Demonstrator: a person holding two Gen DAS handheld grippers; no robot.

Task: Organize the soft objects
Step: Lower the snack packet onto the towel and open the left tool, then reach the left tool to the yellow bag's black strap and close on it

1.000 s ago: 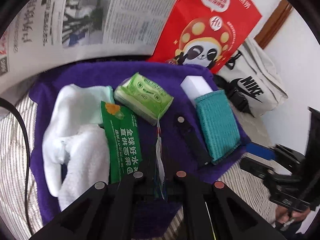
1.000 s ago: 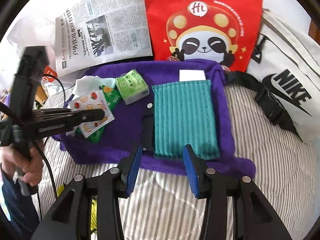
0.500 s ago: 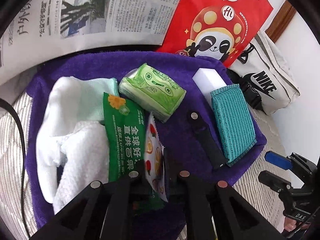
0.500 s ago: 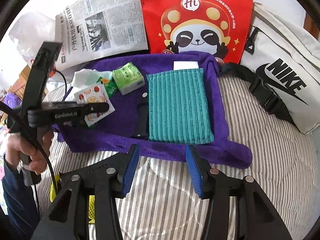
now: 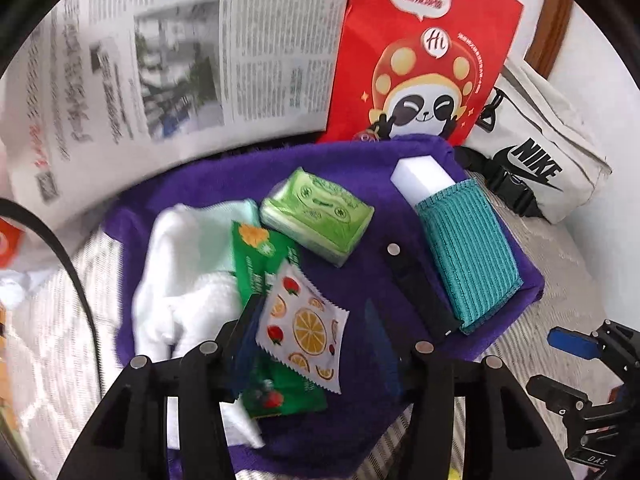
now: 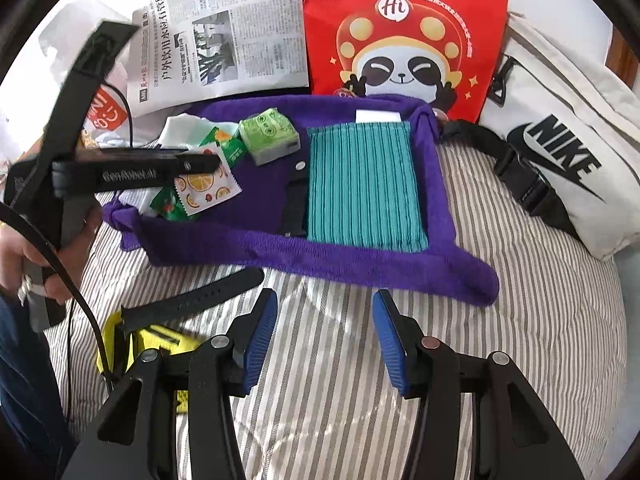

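A purple towel (image 5: 360,168) lies spread on the striped bedding. On it are a white cloth (image 5: 180,272), a green tissue pack (image 5: 320,212), a white sponge block (image 5: 420,176), a teal ribbed cloth (image 5: 468,256) and a black strap piece (image 5: 416,288). A fruit-printed sachet (image 5: 304,324) lies flat on a green packet (image 5: 260,256). It sits loose between the jaws of my left gripper (image 5: 312,308), which are opening and not pressing on it. My right gripper (image 6: 324,300) hovers open and empty over the bedding, just short of the towel's near edge (image 6: 360,264).
A newspaper (image 6: 224,40), a red panda bag (image 6: 400,28) and a white Nike bag (image 6: 560,152) stand behind the towel. A black watch strap (image 6: 200,296) and a yellow item (image 6: 156,340) lie on the bedding at near left. A person's hand (image 6: 24,248) holds the left gripper.
My left jaws were shut on the fruit sachet and have parted; the sachet now lies flat on the green packet. The right gripper drew back a little from the towel.
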